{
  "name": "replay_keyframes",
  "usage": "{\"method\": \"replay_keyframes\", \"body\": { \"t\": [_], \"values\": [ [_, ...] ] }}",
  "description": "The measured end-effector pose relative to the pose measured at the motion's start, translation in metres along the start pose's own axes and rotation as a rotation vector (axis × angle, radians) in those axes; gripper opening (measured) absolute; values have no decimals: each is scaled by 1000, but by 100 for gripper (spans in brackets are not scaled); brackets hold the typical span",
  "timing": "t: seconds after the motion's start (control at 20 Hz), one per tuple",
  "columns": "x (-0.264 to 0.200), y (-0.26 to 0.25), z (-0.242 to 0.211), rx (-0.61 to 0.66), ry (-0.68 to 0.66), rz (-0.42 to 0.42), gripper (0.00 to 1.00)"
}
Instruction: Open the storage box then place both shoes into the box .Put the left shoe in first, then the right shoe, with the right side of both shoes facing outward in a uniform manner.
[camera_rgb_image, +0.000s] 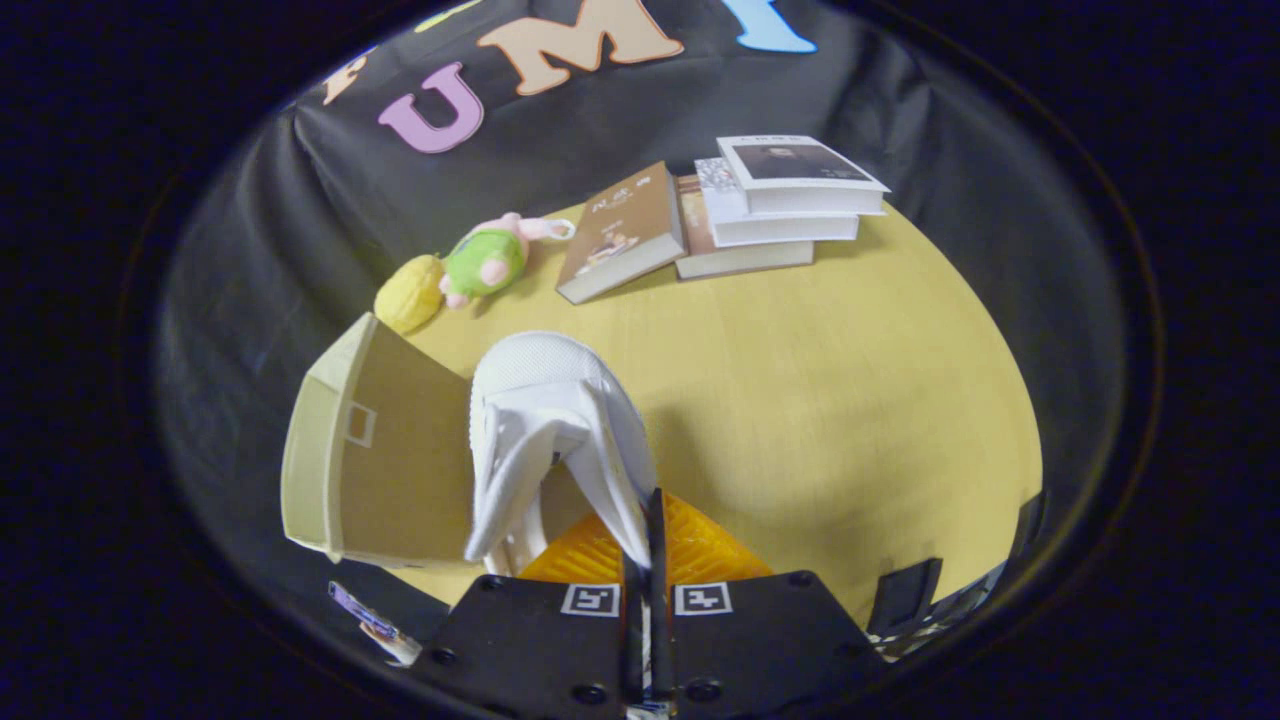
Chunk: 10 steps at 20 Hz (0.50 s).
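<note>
Our tool (645, 535) pinches the white shoe's (555, 430) collar edge between nearly closed fingers, so we carry it toe-forward above the desk (830, 400), just beside the open storage box (380, 450).

shoe (555, 430): heel end hidden behind the gripper (645, 560), whose fingers close on its collar edge
box (375, 450): inside not visible; near corner hidden by shoe
bottom book (740, 258): cover mostly hidden
</note>
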<state>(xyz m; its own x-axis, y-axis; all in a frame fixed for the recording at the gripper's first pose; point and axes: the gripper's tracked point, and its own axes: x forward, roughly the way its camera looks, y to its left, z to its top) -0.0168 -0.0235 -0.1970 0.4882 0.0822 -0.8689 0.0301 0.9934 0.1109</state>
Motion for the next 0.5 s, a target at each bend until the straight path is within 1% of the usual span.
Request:
{"method": "replay_keyframes", "body": {
  "t": [0.1,0.5],
  "values": [
    [-11,24,6,-8,-14,50,6],
    [-49,127,29,-118,-62,182,6]
  ]
}}
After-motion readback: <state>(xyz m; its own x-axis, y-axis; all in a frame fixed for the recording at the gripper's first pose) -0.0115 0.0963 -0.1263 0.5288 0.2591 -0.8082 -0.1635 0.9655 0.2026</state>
